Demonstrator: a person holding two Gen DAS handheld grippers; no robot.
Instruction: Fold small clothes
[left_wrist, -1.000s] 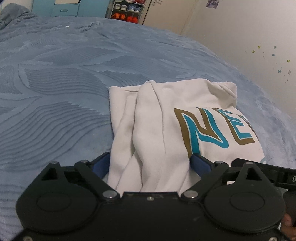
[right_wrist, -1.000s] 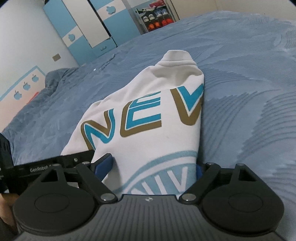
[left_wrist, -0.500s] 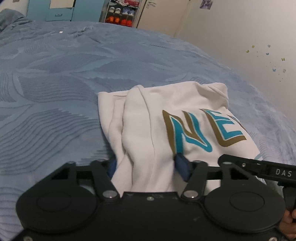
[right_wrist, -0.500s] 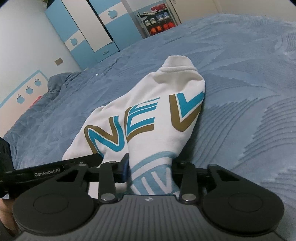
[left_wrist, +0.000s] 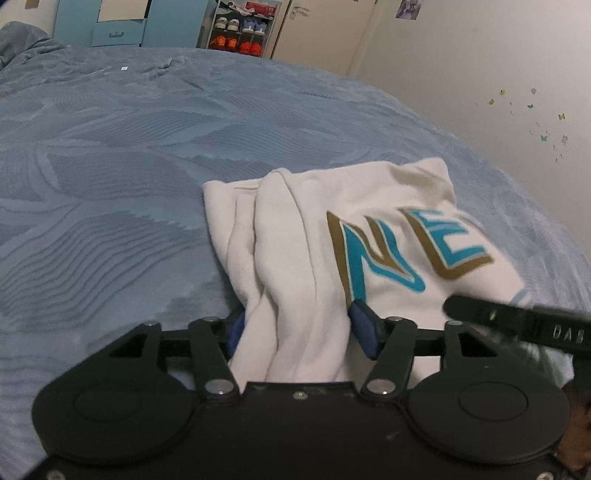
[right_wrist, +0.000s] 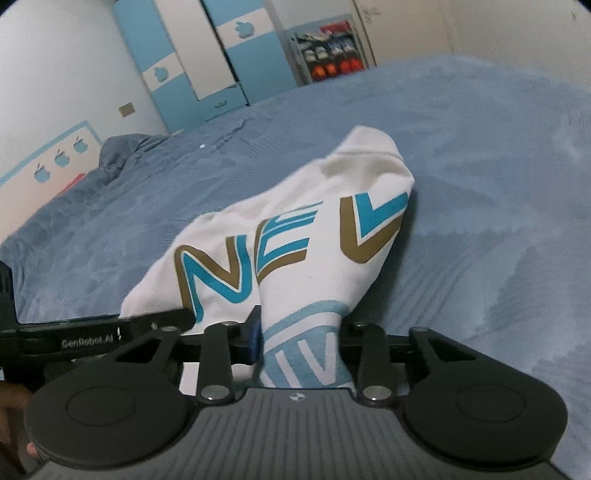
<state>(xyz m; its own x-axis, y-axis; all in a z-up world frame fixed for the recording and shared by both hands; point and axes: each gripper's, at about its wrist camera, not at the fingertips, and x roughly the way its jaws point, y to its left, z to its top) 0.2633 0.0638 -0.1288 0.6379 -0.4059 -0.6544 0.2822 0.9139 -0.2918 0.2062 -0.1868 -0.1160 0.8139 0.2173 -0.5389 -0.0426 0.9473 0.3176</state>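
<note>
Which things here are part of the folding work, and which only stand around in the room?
Part of the job:
- white sweatshirt with teal and gold letters
- left gripper, closed on its bunched edge
- right gripper, closed on its printed edge
- blue textured bedspread under it

Standing around:
- shoe rack
- blue and white wardrobe
- butterfly wall stickers

A bed covered by a blue spread with an embossed leaf pattern fills most of both views. Behind it stands a blue-and-white wardrobe bearing apple motifs. Beside the wardrobe, an open shoe rack holds several pairs of shoes. A pale door adjoins the rack. Small butterfly stickers mark the cream wall. Lighting is dim and even.
</note>
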